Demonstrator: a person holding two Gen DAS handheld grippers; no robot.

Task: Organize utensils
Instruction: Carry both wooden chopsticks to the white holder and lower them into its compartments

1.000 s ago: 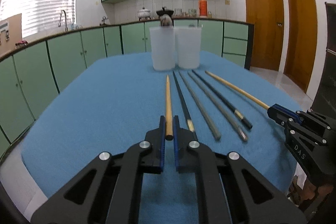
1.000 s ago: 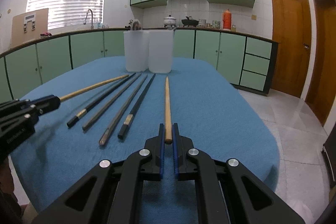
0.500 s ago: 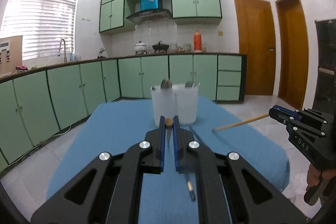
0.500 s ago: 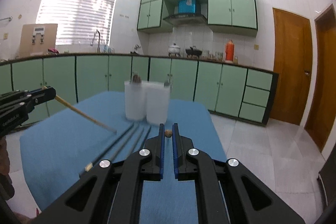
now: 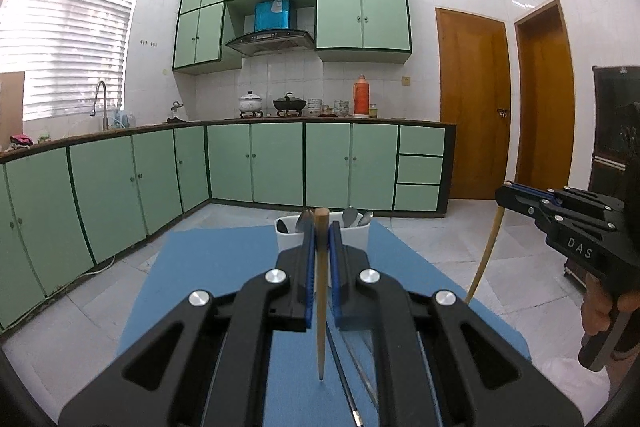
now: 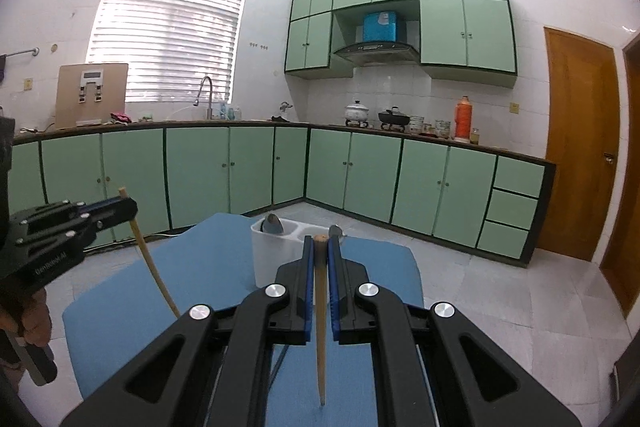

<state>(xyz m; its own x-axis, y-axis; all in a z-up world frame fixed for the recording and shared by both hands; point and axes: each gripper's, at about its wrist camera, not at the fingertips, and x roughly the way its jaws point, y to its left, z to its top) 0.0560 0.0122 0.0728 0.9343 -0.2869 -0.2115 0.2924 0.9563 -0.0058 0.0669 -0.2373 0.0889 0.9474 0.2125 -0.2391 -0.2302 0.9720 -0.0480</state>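
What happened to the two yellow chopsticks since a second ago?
Both grippers lifted them off the blue cloth. The left gripper and right gripper each hold one wooden chopstick, now hanging tip-down instead of lying flat. The dark chopsticks and white cups stayed put.

A plain blue cloth covers the desk [image 5: 208,267]. Each black tool — left tool [image 5: 321,227], right tool [image 6: 319,245] — has blue pads and silver screws, and grips a tan wooden chopstick [image 5: 321,291], [image 6: 320,307]. The utensil holder [image 6: 272,255] is translucent white. Behind, pale green cabinets [image 5: 276,163] edged in dark green, white walls, orange-brown doors [image 5: 472,103].
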